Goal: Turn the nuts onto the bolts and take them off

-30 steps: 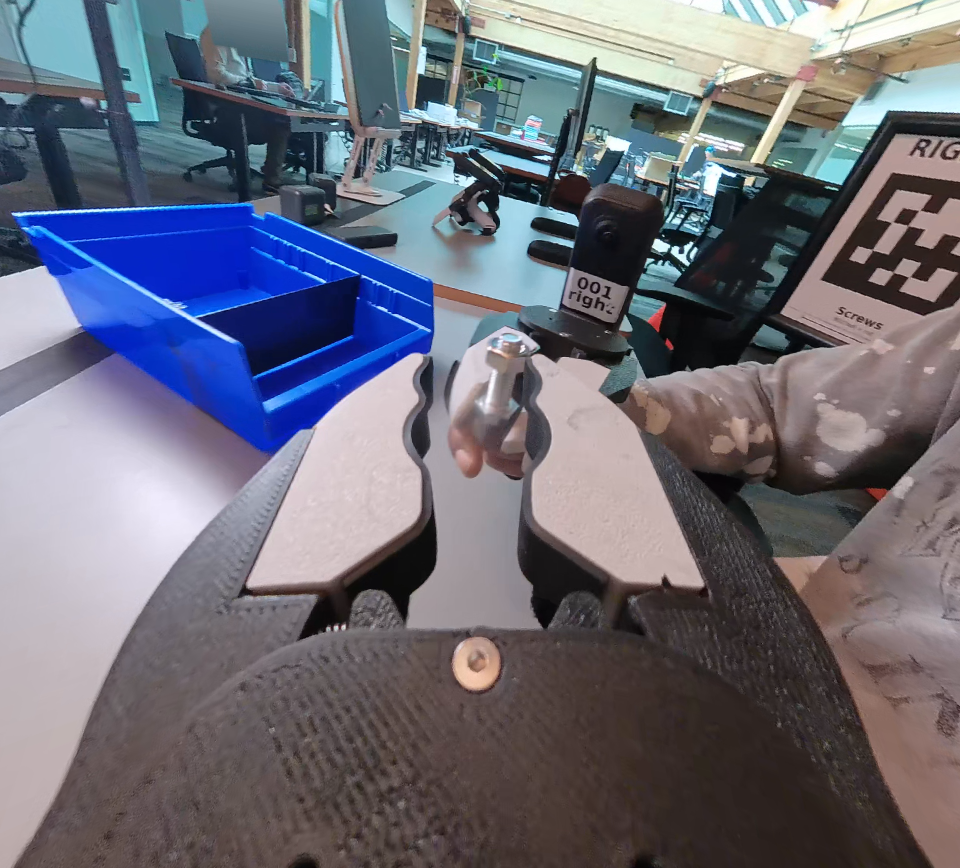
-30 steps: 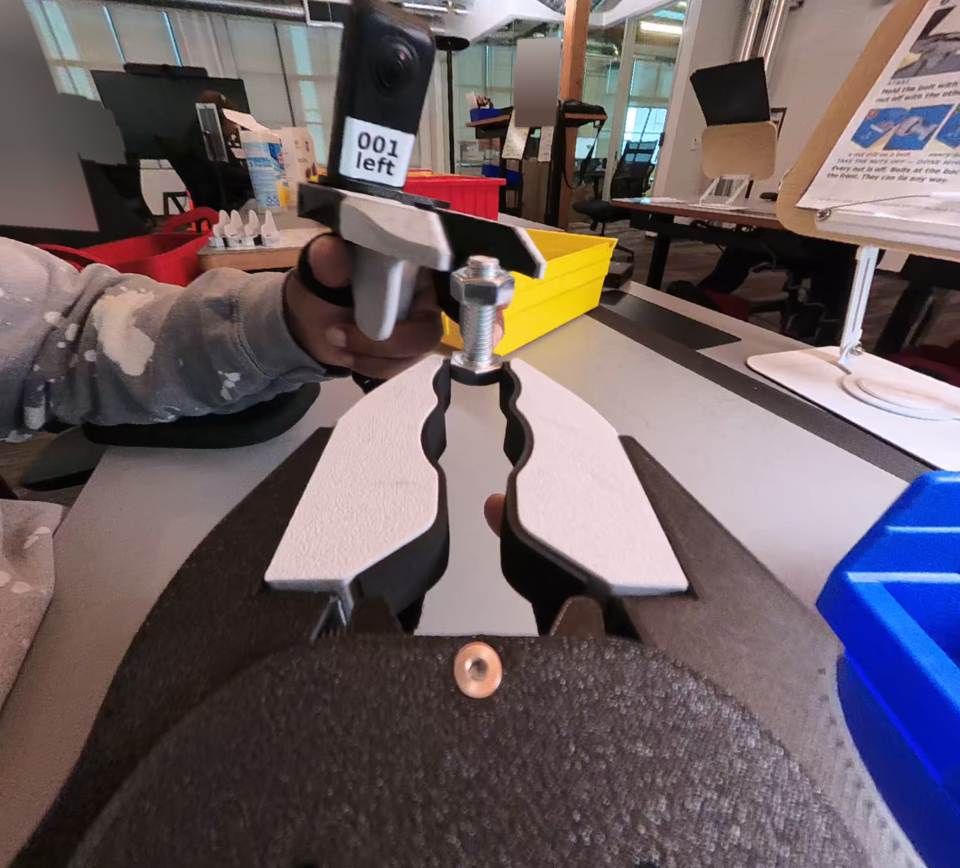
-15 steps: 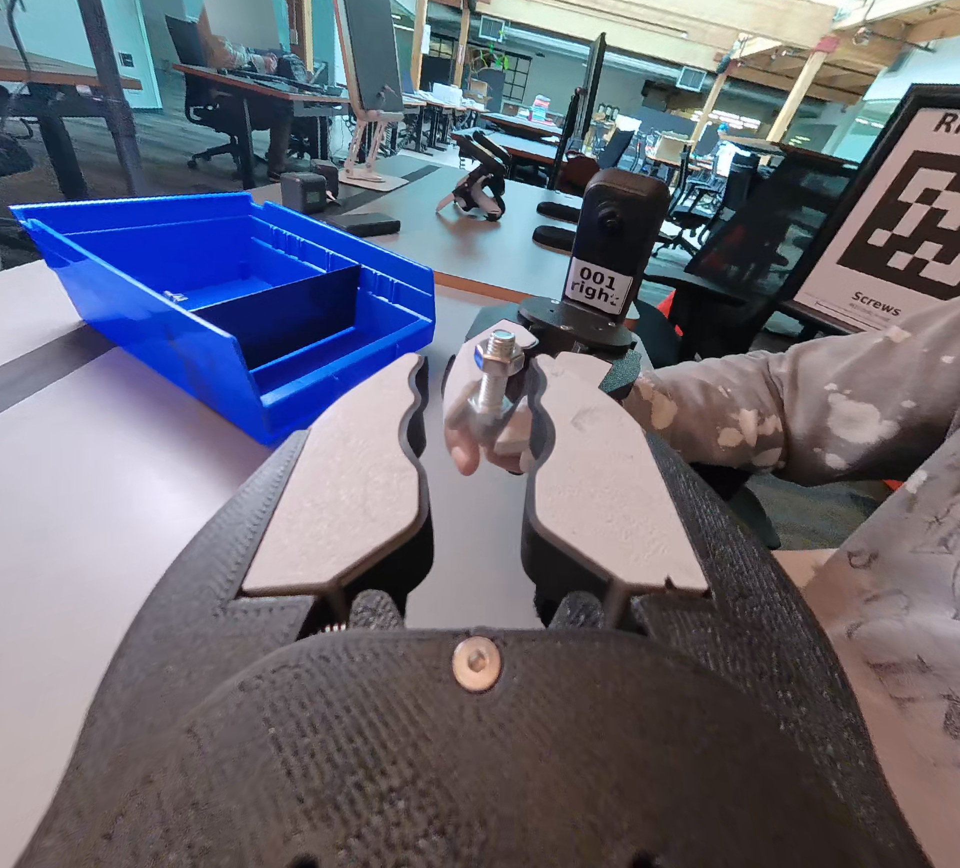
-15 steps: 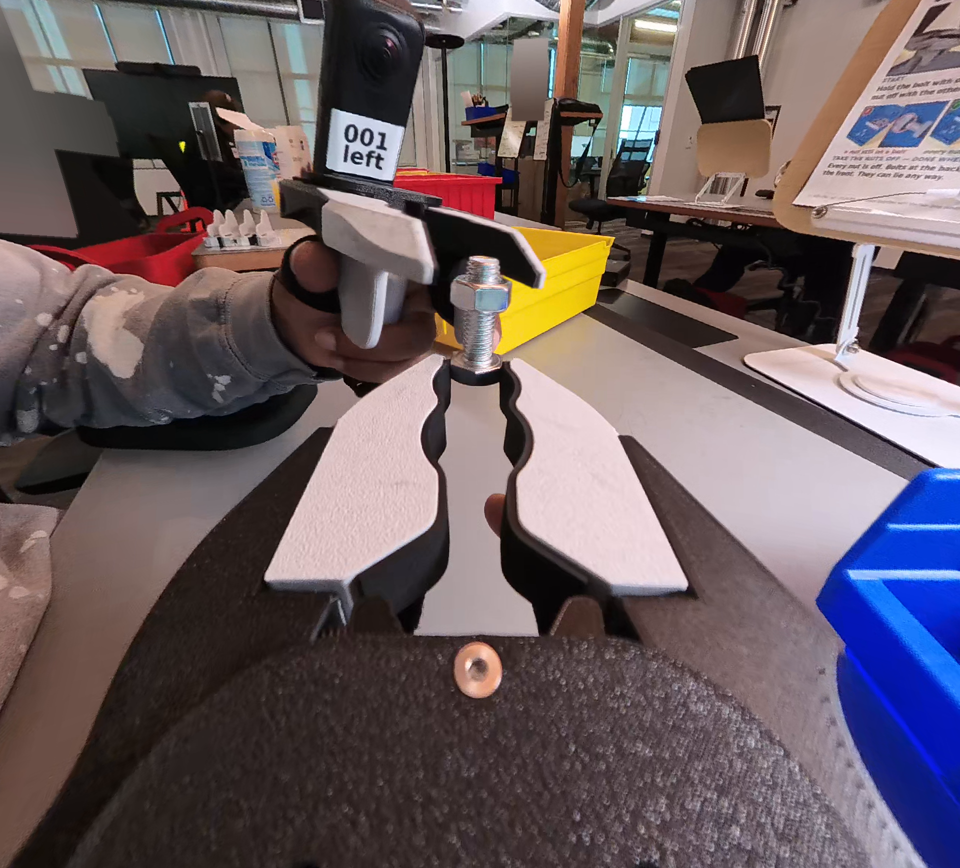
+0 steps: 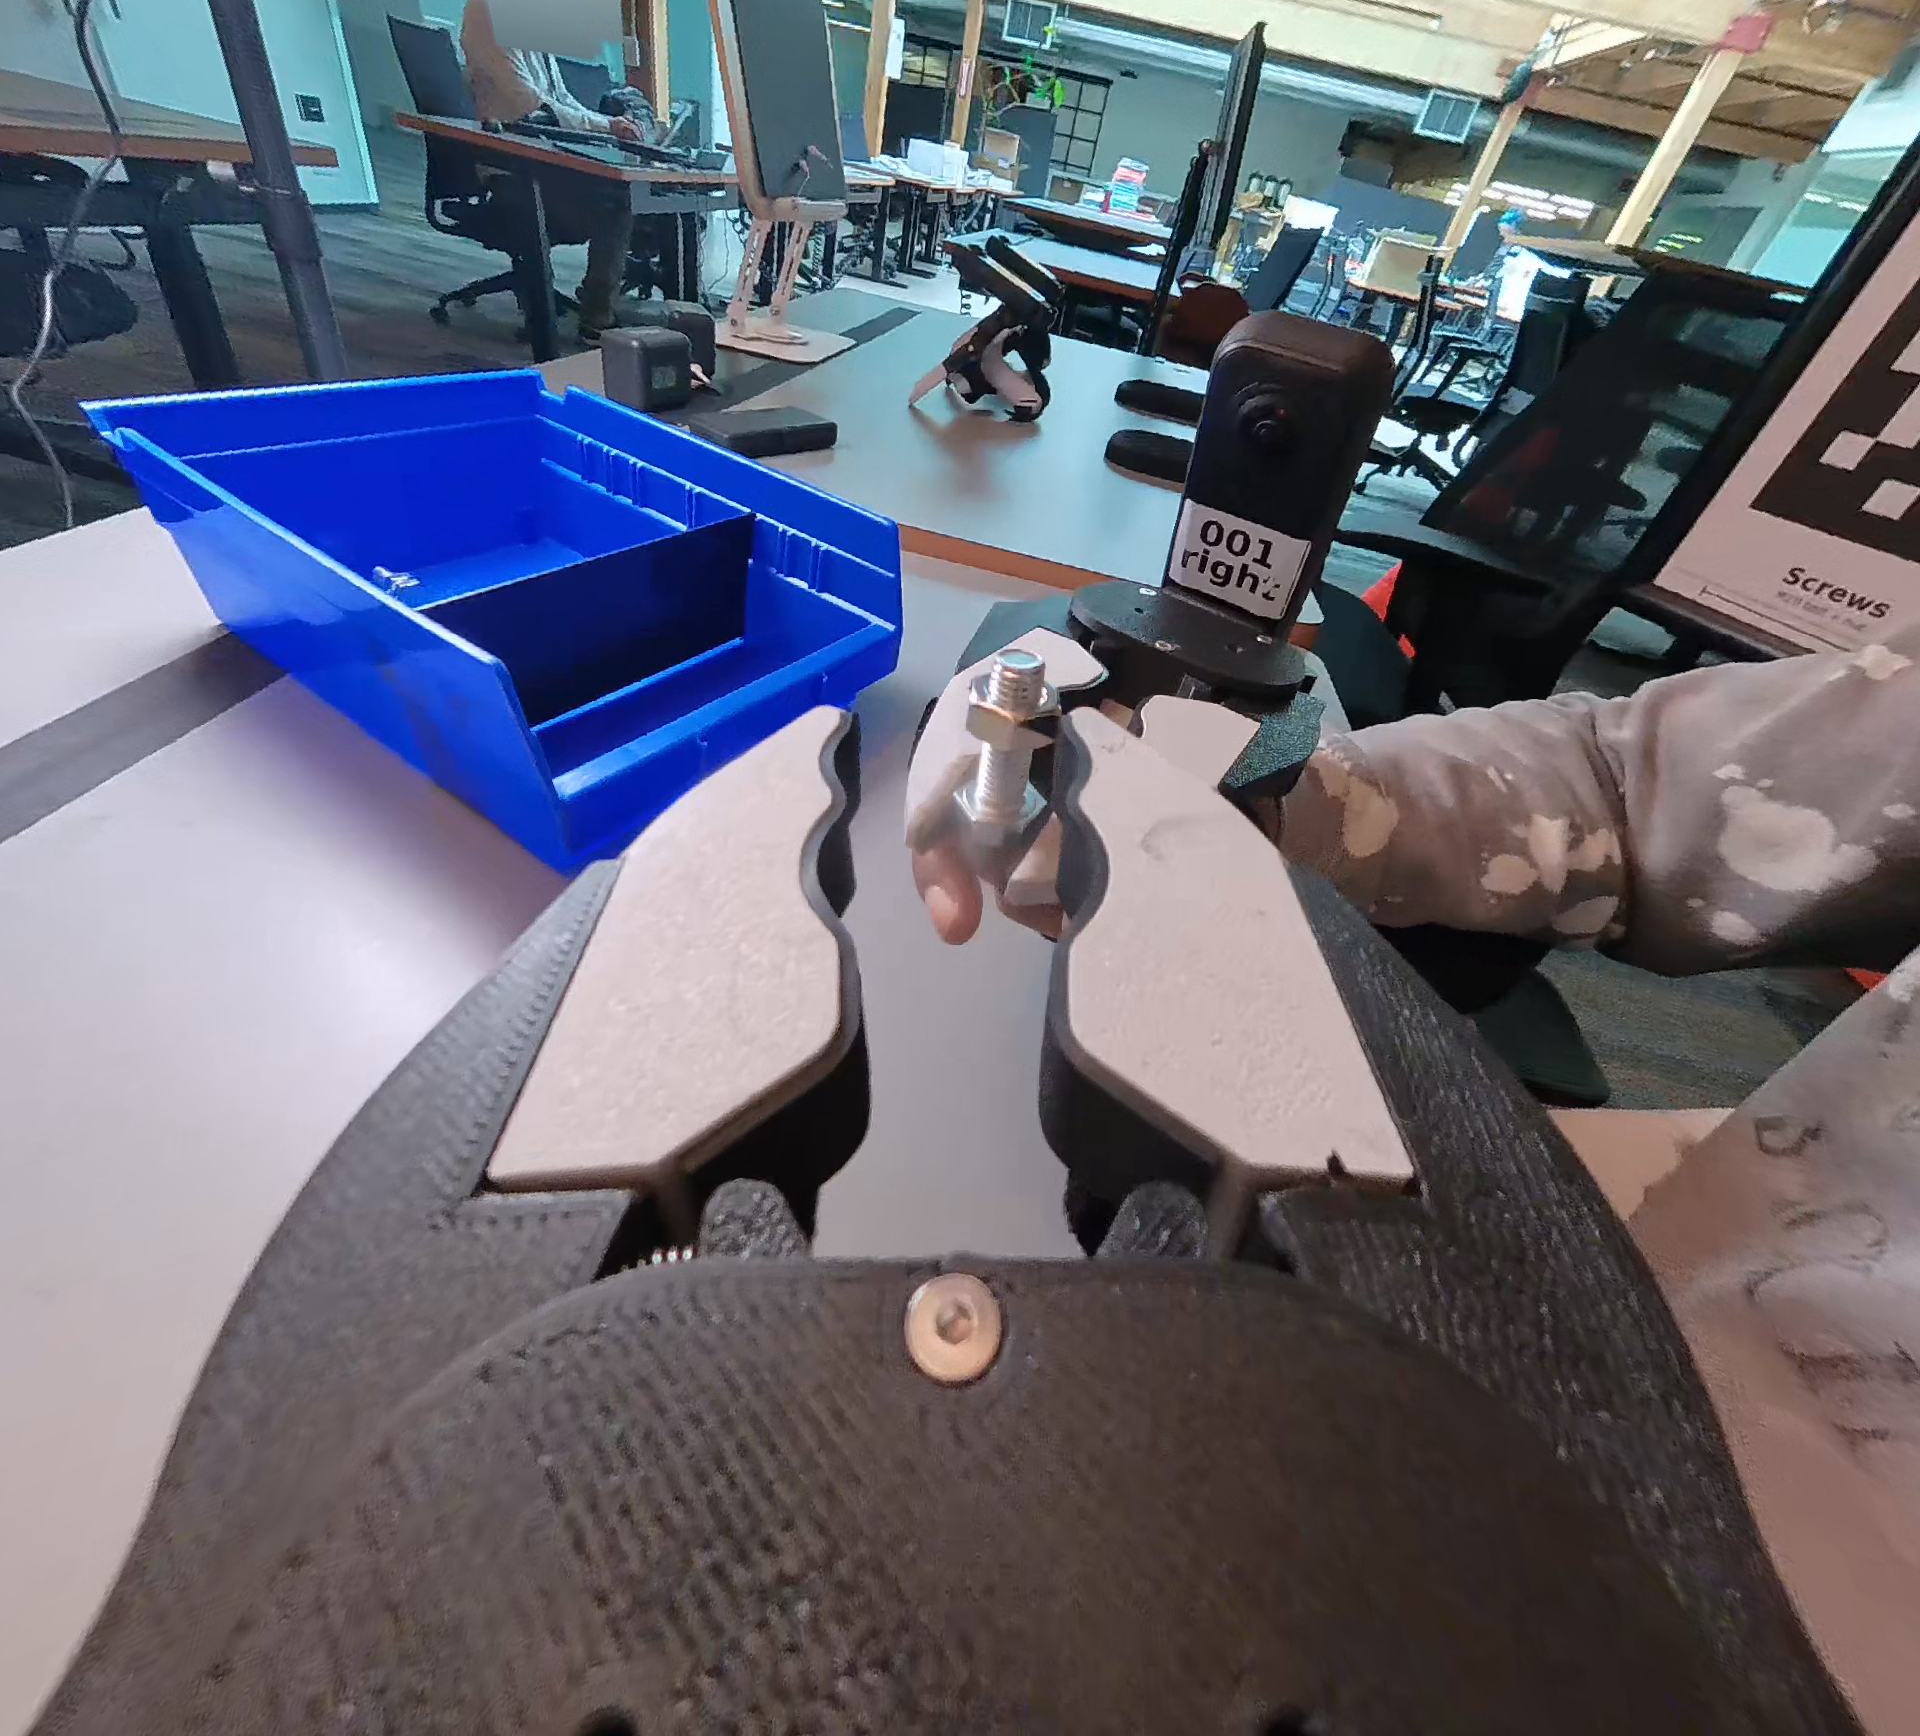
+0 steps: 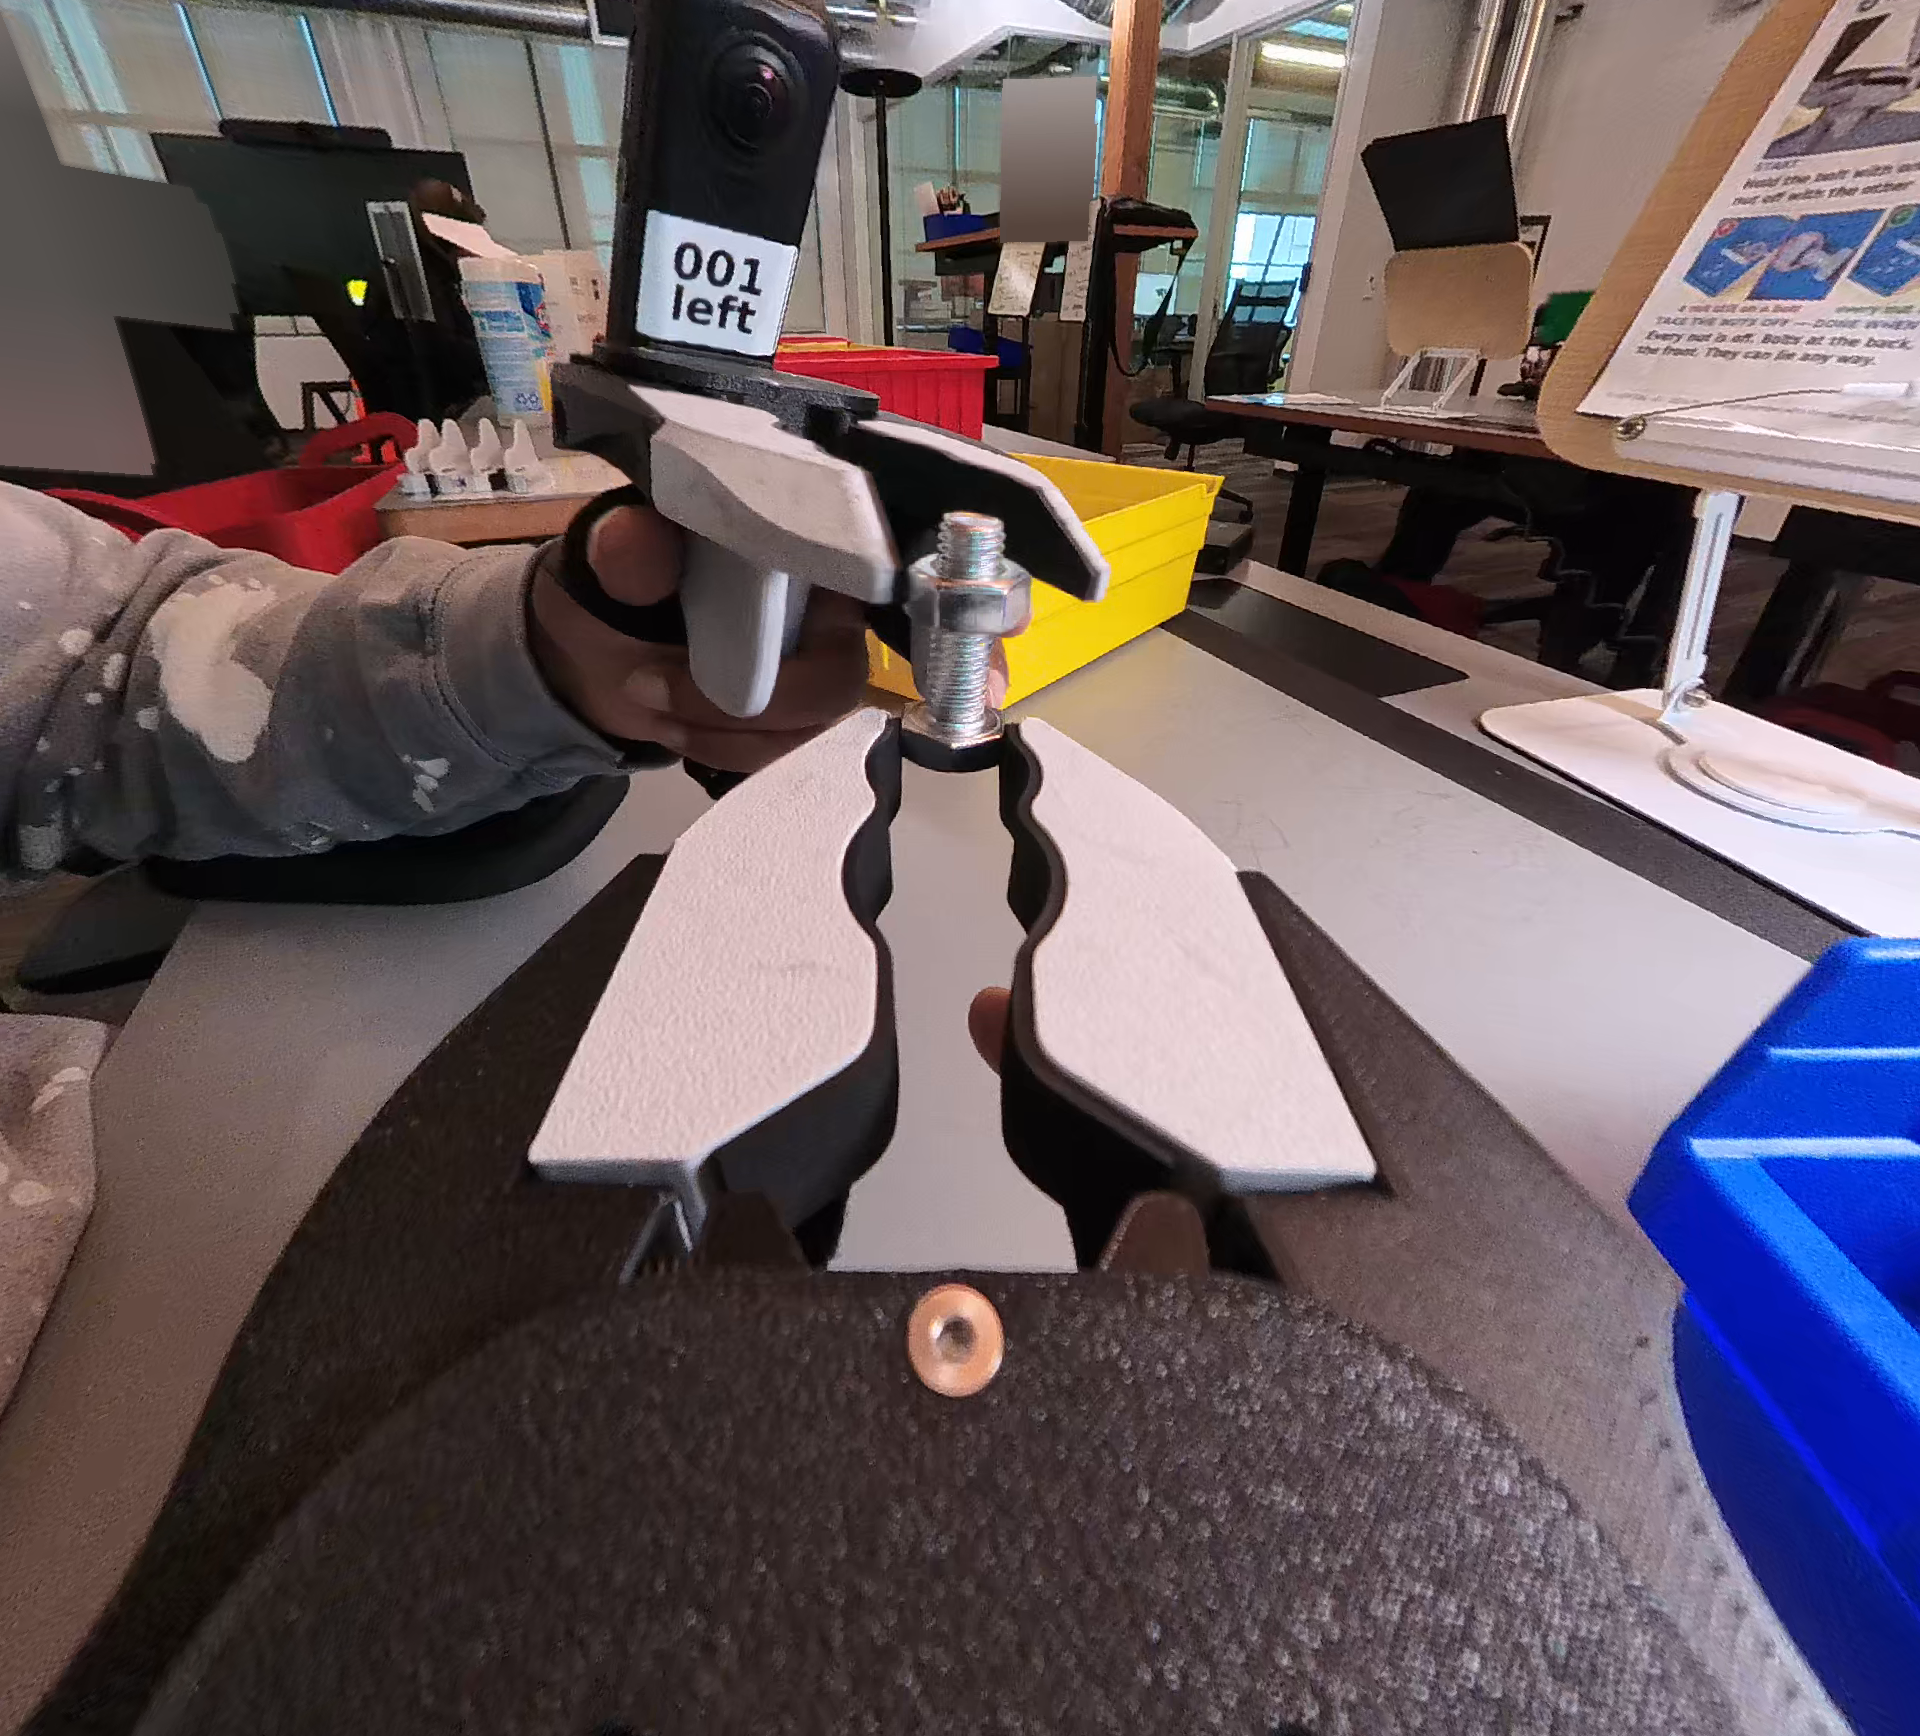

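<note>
Blue bin point(image 5: 499, 564): on the table point(image 5: 208, 907), left of my grippers.
Left gripper point(image 5: 951, 756): I've swung it closer; fingers spread around the nut point(image 5: 1013, 712), not gripping.
Nut: near the bolt's point(image 6: 961, 637) tip, as before.
Right gripper point(image 6: 951, 741): fingers pinching the bolt head, upright.
Meaning: I'd close, then unscrew.

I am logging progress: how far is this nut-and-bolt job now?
Done: the right gripper clamps the bolt by its head, upright, and the nut sits high on the thread. In hand: the open left gripper reaches around the nut, not yet closed. Left: gripping and turning it; on or off, I cannot tell.
</note>
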Motion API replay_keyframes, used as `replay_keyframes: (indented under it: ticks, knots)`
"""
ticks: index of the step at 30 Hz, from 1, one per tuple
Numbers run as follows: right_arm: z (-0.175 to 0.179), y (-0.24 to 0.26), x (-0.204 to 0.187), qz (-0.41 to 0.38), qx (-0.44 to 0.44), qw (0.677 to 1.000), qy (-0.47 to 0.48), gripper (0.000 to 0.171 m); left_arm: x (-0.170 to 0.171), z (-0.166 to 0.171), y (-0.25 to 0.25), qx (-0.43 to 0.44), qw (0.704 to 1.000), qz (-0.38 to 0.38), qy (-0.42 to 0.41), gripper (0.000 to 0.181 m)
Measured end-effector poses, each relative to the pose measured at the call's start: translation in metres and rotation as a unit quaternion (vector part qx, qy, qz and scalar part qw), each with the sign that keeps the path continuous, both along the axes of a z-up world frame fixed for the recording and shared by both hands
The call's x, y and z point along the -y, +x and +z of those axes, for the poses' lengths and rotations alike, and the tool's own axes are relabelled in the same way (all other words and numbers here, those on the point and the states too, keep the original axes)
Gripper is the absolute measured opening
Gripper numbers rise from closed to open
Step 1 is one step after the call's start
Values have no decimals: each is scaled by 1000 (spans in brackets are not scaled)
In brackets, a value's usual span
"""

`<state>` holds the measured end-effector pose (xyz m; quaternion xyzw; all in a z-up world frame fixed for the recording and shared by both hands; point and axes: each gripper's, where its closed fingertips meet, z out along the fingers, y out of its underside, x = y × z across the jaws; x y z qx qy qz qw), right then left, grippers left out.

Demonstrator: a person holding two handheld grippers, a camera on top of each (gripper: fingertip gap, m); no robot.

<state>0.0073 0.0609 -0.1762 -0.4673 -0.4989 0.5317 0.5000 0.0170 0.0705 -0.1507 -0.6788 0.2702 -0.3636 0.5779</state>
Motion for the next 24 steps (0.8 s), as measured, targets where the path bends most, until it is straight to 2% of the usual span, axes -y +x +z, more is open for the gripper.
replay_keyframes:
  ticks: [1,2,3,11,14,15,16,20,24]
  knots:
    - [1,1,-1,-2,-2,1000,-3,18,-2,0,-3,1,1000,8,-6,30]
    - [3,3,-1,6,-11,1000,-6,18,-10,-2,-14,-8,999,47,-11,13]
    - [6,4,-1,9,-18,1000,-8,18,-14,-4,-21,-19,998,65,-5,12]
    - [-1,0,-4,-6,3,1000,-4,18,0,0,-1,-8,1000,7,-3,41]
    - [0,0,-2,-8,3,1000,-2,18,-4,-3,-2,-20,1000,21,-2,36]
    - [0,1,-5,-11,1,1000,-5,18,-9,-4,-10,-24,999,47,-9,20]
    - [3,3,-3,2,-11,1000,-6,18,-16,-5,-20,-33,996,79,-3,16]
    - [3,4,-5,-7,-6,1000,0,18,-13,-2,-23,-8,998,57,-17,30]
    - [-1,1,-6,-12,5,1000,-3,18,-3,-2,-3,-15,1000,20,-11,41]
